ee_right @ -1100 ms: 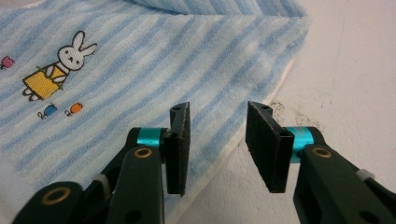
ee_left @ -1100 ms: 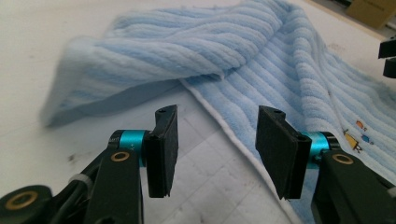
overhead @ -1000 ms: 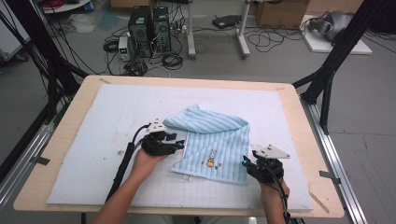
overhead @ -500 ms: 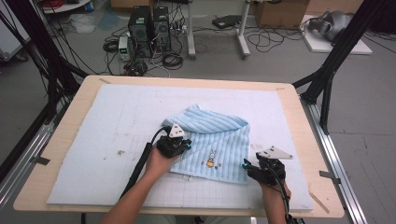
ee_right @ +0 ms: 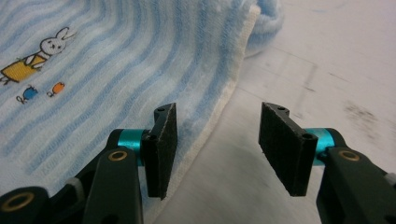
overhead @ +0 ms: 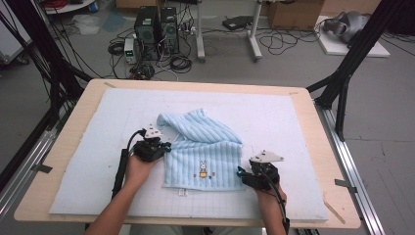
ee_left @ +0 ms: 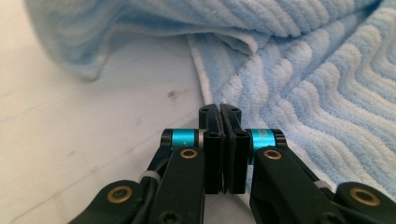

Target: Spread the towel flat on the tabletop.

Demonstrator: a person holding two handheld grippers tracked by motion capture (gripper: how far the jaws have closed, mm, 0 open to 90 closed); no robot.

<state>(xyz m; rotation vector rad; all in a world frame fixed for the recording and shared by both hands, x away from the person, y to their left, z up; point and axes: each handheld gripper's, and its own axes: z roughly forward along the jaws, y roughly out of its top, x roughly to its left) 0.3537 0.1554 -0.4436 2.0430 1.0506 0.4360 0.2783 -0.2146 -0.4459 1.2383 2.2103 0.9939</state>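
So the light blue striped towel [overhead: 203, 149] is lying partly folded on the white mat [overhead: 88, 161] in the middle of the table [overhead: 54, 161], little bunny print facing up near the front edge. The left hand-held gripper [overhead: 164, 146] sits at the towel's left edge with its jaws pressed together, though I can't tell whether any cloth is caught between them. The right hand-held gripper [overhead: 241, 172] is down at the front right corner, jaws spread wide around the towel's edge.

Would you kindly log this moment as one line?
left gripper: shut at towel edge | right gripper: open beside towel hem | towel: partly folded on mat
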